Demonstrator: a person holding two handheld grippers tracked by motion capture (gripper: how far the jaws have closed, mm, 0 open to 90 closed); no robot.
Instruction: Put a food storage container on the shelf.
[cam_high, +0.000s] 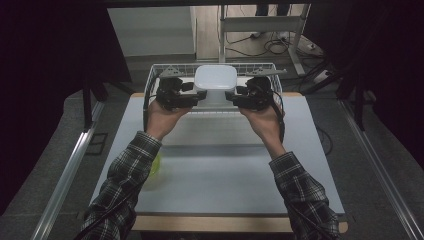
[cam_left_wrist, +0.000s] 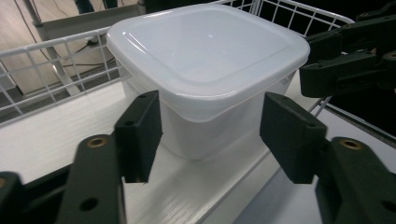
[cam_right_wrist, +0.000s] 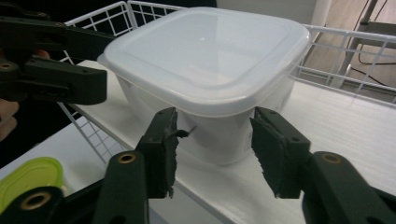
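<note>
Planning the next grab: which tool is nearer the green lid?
Left. The left tool is over the wire basket, on the green lid's side; the right tool is farther across.

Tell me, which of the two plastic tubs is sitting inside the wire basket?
The white lidded tub, standing in the wire basket between both grippers. The yellow-green one lies on the table nearer the person, beside the left sleeve.

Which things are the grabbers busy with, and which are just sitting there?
Busy with:
white lidded tub
wire basket it sits in
left gripper, open
right gripper, open

Just sitting there:
green lid on the table
cables on the floor
</note>
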